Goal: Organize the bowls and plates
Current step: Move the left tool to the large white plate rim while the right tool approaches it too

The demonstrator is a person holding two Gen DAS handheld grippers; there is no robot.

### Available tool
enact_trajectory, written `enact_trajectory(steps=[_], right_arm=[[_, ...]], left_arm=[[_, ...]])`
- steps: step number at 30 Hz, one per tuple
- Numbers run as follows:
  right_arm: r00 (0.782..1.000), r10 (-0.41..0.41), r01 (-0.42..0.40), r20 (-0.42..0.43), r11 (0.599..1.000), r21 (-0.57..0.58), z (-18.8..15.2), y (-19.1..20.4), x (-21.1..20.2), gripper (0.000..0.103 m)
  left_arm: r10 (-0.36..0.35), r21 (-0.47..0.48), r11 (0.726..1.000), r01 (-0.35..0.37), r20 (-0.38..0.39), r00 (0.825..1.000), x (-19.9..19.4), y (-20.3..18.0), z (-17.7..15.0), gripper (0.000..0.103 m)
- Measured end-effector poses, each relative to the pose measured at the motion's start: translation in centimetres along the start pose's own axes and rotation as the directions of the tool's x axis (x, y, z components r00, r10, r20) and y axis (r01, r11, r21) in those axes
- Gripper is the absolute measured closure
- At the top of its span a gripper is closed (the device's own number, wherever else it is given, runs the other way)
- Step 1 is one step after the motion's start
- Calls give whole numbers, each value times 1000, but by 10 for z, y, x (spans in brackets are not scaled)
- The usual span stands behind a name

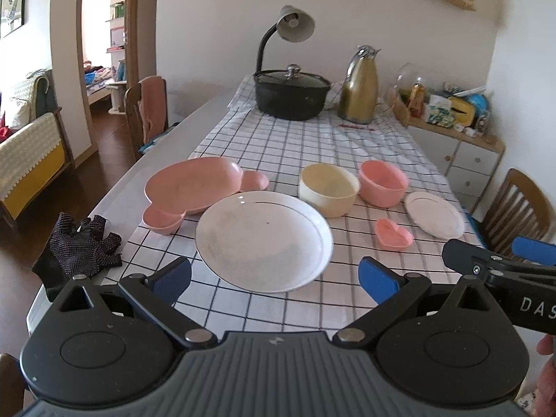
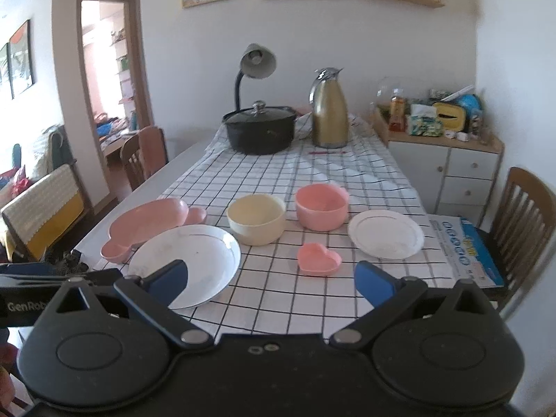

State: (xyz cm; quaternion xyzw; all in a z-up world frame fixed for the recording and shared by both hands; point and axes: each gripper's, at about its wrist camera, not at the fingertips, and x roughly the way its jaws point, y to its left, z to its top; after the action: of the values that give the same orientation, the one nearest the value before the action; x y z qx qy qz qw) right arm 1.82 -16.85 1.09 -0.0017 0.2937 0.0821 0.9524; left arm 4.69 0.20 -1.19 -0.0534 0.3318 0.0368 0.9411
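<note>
On the checked tablecloth a large white plate (image 1: 263, 240) (image 2: 186, 262) lies nearest me. Behind it to the left rests a pink mouse-shaped dish (image 1: 194, 187) (image 2: 147, 226). A cream bowl (image 1: 328, 189) (image 2: 256, 219) and a pink bowl (image 1: 383, 182) (image 2: 321, 205) stand side by side. A small white plate (image 1: 434, 213) (image 2: 385, 232) and a pink heart dish (image 1: 394, 234) (image 2: 318, 259) lie further right. My left gripper (image 1: 274, 279) hangs open just in front of the large plate. My right gripper (image 2: 271, 283) is open above the cloth before the heart dish. Neither holds anything.
A black lidded pot (image 1: 292, 93), a desk lamp (image 1: 295, 24) and a gold jug (image 1: 359, 87) stand at the far end. A black glove (image 1: 81, 246) lies at the table's left edge. Wooden chairs (image 2: 524, 208) and a cluttered cabinet (image 2: 444, 160) flank the table.
</note>
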Motion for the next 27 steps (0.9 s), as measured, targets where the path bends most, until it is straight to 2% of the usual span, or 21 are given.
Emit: enact_trajectory(steps=[8,10,13,18,22,24,26,27], right_arm=[[997,55,-58,-58,996,-60,14,1,65,1],[994,79,-85,-72,993,-81,17,3,82,1],[991,84,-95,-100,990,-106,19,7,108,1],[981,86,-110,-173,984,-137,23,14,157,2],[966,104,-140,-235,980,-139,26,18,192,10],[956,117,-156,-270,979,-128,26,19,208,21],[943,131,-171,-305,979,-110,26,19,223,26],[937,132,-173,-323,980,-102,26,20,231,29]], left_arm=[[47,-10,999,-47,-25,999,50,13,13,0],[76,-21,997,-77,-35,997,62,19,15,0],[113,-18,993,-114,-47,993,81,27,19,0],[134,-28,990,-136,-75,988,113,40,24,0],[159,-68,983,-169,-128,979,138,54,28,1],[171,-75,980,-184,-153,973,152,59,29,1],[176,-97,976,-194,-174,969,164,65,30,2],[176,-106,975,-197,-182,967,169,68,30,6]])
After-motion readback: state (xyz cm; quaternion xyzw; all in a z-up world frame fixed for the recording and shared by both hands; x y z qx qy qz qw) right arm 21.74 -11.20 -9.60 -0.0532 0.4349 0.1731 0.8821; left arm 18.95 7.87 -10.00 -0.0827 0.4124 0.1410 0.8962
